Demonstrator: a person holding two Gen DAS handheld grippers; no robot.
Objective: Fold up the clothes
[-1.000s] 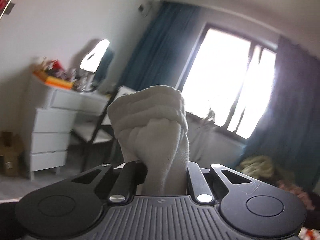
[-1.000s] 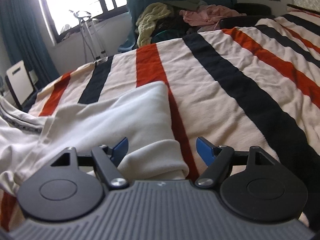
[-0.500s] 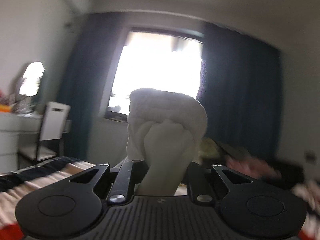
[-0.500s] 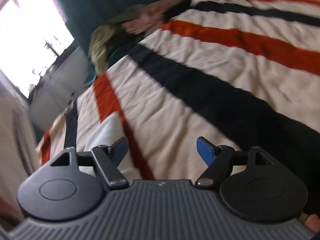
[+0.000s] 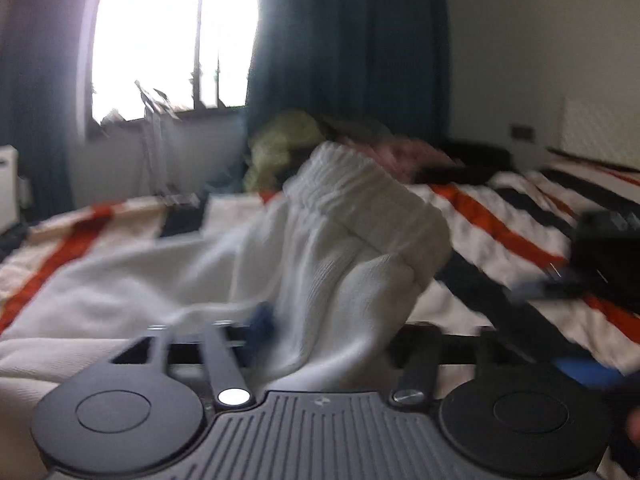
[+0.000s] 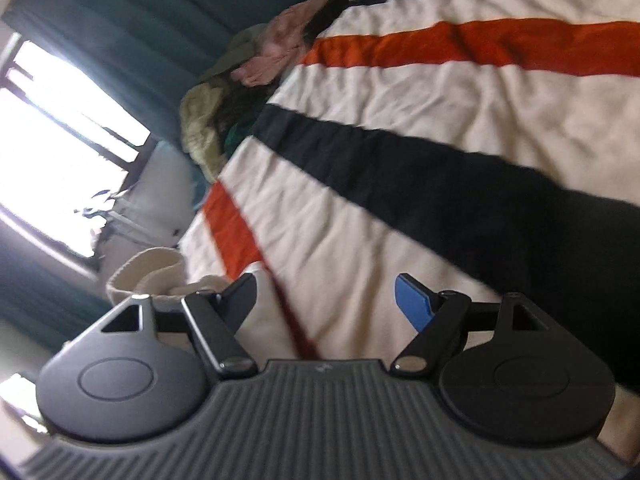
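My left gripper is shut on a bunched part of a white knit garment with a ribbed cuff, held just above the striped bedspread. More white garment lies spread on the bed to the left. My right gripper is open and empty, tilted over the striped bedspread; the ribbed cuff shows at its left. The right gripper also appears blurred at the right of the left wrist view.
A pile of yellow-green and pink clothes lies at the far end of the bed, also in the right wrist view. Dark teal curtains and a bright window stand behind. A drying rack stands by the window.
My left gripper has swung from the dresser and window down toward the bed, still holding the white garment. My right gripper has lifted off the garment and rolled sideways, staying open.
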